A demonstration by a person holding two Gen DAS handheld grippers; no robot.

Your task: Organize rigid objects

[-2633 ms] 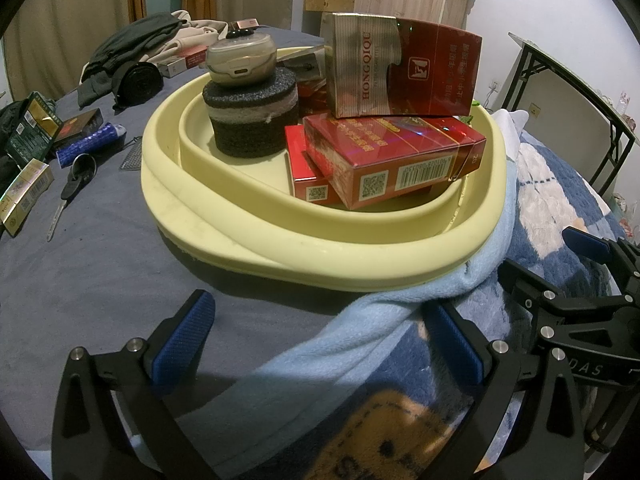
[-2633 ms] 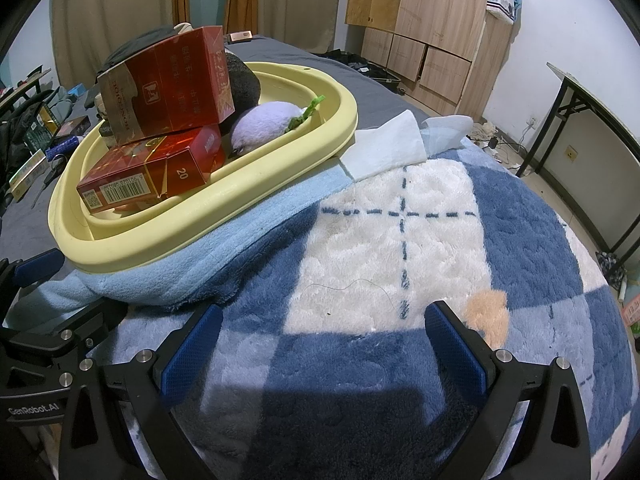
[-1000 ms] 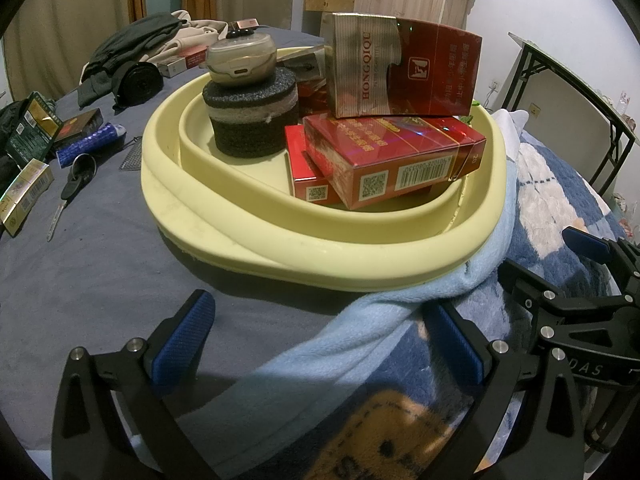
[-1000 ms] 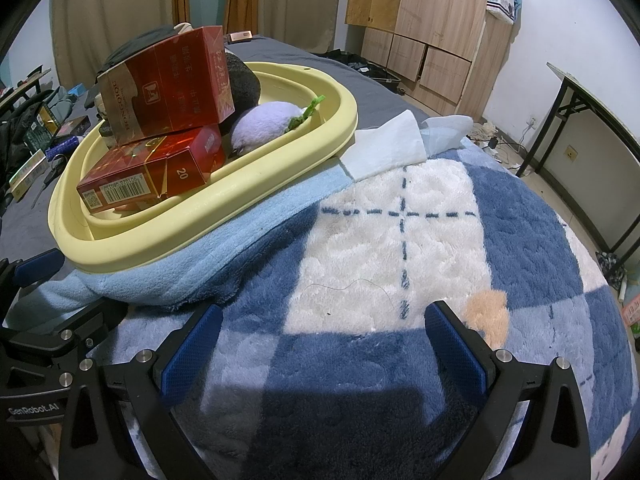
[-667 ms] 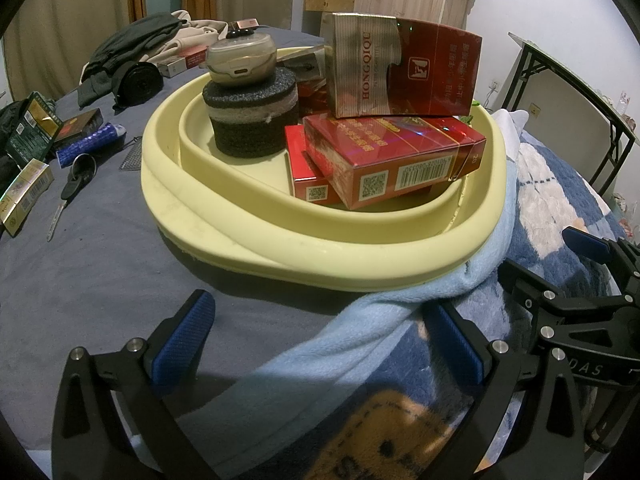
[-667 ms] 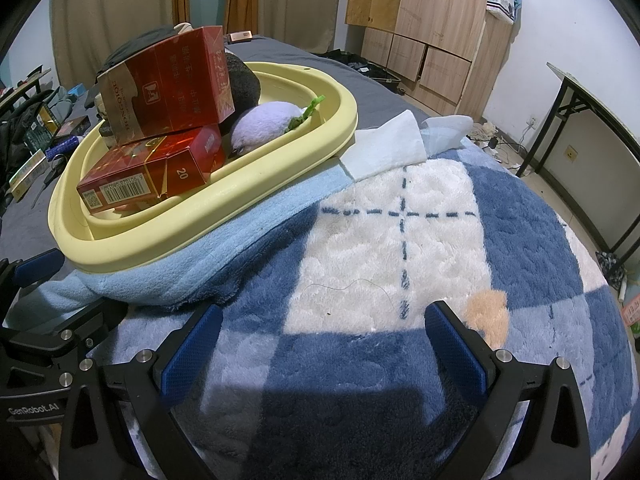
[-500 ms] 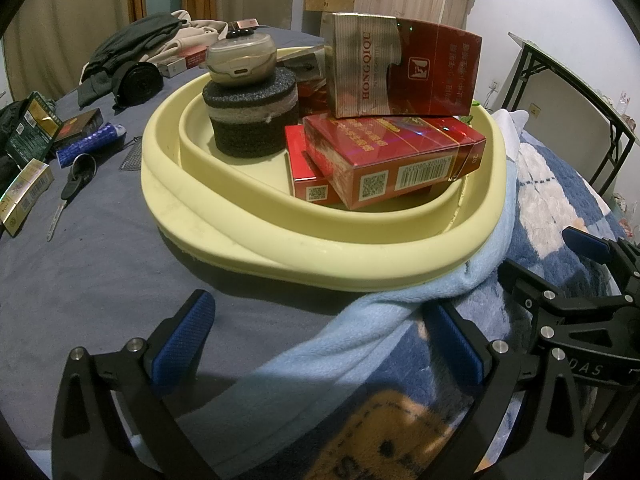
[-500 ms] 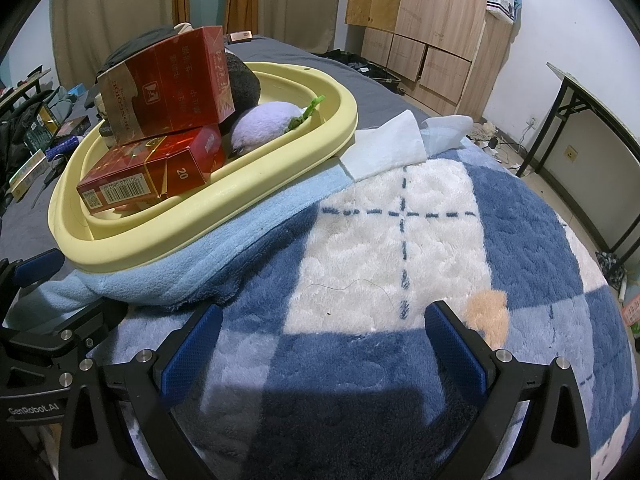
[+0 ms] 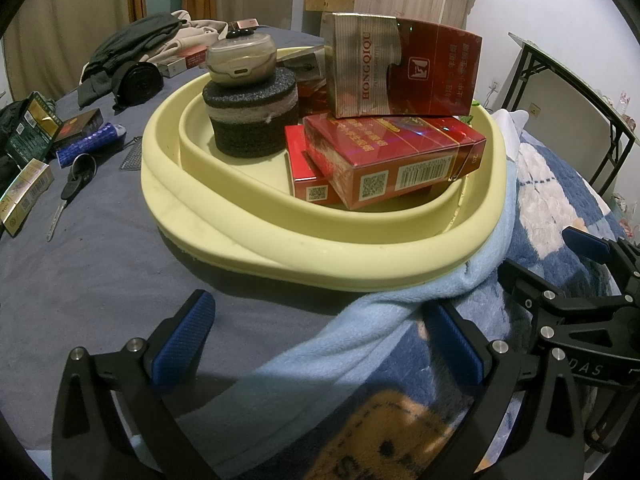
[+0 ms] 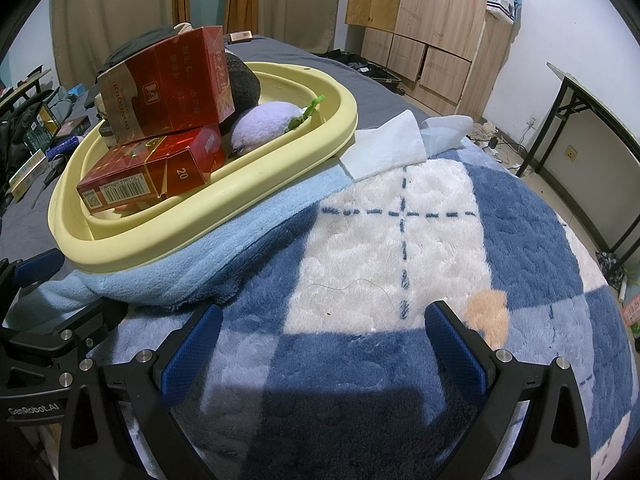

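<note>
Fingers (image 9: 188, 336) of both grippers spread, empty, before glossy red cartons (image 9: 394, 162) in smooth yellow basin (image 9: 320, 248).

Both wrist views low, near, sharing basin (image 9: 320, 264).

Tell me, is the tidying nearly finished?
Partly. Done: three red boxes and a tan case on a dark foam block sit in the yellow basin. In hand: nothing; the left gripper and right gripper are both open. Left: scissors and small boxes outside the basin.
</note>
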